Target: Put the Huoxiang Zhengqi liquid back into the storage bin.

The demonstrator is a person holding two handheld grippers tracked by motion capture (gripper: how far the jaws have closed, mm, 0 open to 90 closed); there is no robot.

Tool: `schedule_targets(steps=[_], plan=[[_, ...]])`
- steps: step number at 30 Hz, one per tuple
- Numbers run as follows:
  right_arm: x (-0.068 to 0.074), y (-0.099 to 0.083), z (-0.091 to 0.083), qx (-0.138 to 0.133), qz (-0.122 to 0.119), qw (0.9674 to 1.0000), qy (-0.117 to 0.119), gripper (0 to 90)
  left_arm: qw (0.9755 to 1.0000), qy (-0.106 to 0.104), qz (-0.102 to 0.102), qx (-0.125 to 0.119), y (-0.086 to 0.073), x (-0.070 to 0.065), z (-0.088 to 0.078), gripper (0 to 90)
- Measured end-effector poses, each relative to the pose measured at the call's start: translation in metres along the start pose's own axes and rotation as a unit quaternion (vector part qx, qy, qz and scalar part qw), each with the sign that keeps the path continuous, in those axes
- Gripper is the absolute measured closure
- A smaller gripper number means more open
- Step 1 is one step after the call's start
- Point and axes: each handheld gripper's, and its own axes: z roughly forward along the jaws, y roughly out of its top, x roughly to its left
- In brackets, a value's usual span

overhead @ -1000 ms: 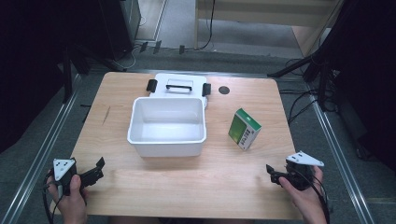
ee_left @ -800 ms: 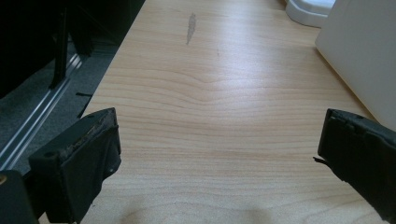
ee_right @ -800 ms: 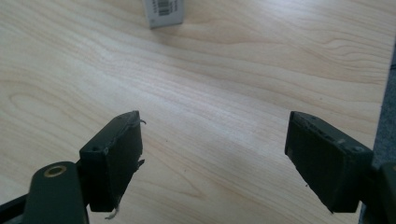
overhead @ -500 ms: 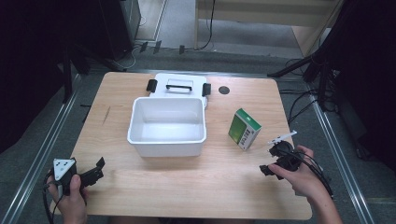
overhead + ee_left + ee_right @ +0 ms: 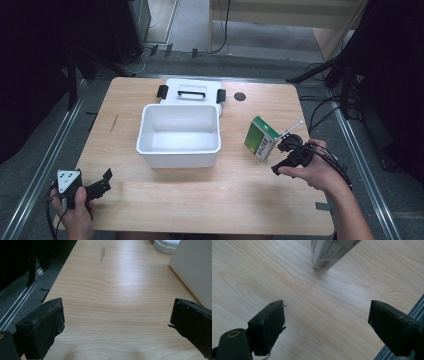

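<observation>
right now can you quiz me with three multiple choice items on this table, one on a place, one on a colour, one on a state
1. Where does the green box stand?
A. inside the white bin
B. on the table, right of the white bin
C. on the bin lid

2. What colour is the handle on the bin lid?
A. black
B. red
C. yellow

3. How do the right gripper jaws stand?
A. clamped on the green box
B. shut on nothing
C. open, nothing between them

Answers:
1 B, the high view shows it on bare wood beside the bin.
2 A, it shows dark against the white lid.
3 C, the right gripper view shows bare wood between the jaws, the box farther off; they have just been opening.
</observation>
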Motion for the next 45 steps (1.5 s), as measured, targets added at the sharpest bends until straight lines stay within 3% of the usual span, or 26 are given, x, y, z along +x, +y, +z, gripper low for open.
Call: schedule_targets(steps=[9, 23, 31, 45], plan=[[0.006, 0.023, -0.01, -0.001, -0.017, 0.9998, 0.009, 16.3, 1.0, 0.0, 0.001, 0.002, 0.0, 0.0, 0.0, 0.0], [0.014, 0.054, -0.01, 0.01, -0.04, 0.9991, -0.004, 18.6, 1.0, -0.001, 0.0, 0.005, 0.0, 0.001, 0.0, 0.0], [0.005, 0.061, -0.008, 0.015, -0.017, 0.9996, -0.015, 18.7, 1.0, -0.002, 0.0, 0.005, 0.0, 0.001, 0.001, 0.0], [-0.002, 0.067, -0.007, 0.009, -0.018, 0.9995, -0.025, 19.3, 1.0, -0.003, 0.0, 0.006, 0.001, 0.001, 0.001, 0.0]])
